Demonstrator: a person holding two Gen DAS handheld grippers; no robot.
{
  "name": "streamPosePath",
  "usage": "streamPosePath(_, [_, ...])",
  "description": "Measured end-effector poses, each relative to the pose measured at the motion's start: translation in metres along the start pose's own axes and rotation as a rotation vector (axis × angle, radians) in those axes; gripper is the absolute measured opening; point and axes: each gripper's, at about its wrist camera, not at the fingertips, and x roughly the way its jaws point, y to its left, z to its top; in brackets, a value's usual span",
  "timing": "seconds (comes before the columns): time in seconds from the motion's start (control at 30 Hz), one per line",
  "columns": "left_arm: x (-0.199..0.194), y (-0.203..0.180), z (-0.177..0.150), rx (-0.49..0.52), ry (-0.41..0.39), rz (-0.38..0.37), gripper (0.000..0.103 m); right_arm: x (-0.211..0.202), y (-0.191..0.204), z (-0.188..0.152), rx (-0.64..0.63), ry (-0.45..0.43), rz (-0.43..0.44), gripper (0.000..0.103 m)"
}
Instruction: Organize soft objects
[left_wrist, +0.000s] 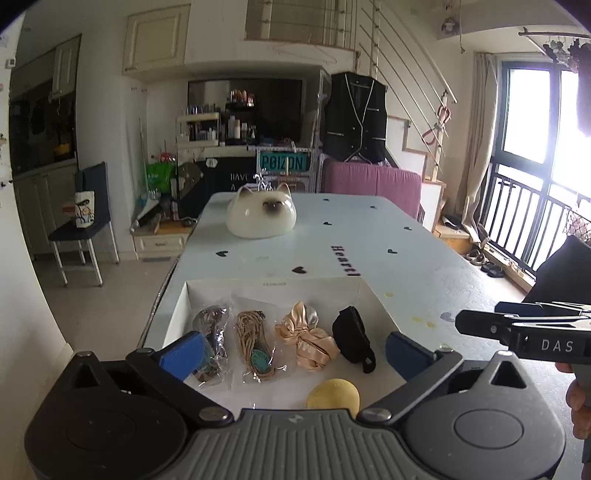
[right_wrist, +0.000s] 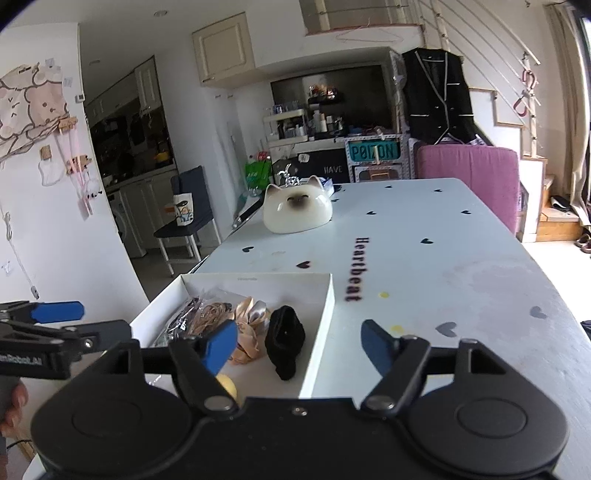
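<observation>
A shallow white box (left_wrist: 184, 306) on the worktop (left_wrist: 369, 240) is seen to hold two bagged accessories, a peach satin scrunchie (left_wrist: 306, 332), a black fabric piece (left_wrist: 352, 338) and a yellow sponge (left_wrist: 334, 395). The left tool (left_wrist: 291, 350) is held wide open above the box, empty; the right tool (right_wrist: 299, 345) is likewise spread, empty, over the box's right wall.

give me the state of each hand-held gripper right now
Left hand-held gripper: open, holding nothing, above the white box.
Right hand-held gripper: open, holding nothing, over the box's right wall.
</observation>
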Motion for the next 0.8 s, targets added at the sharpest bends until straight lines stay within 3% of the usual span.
streamPosePath(0.8, [-0.041,-0.013,-0.046,0.009,-0.038,0.049,0.103,-0.062,-0.002,-0.054,-0.081,-0.062,-0.128,0.101])
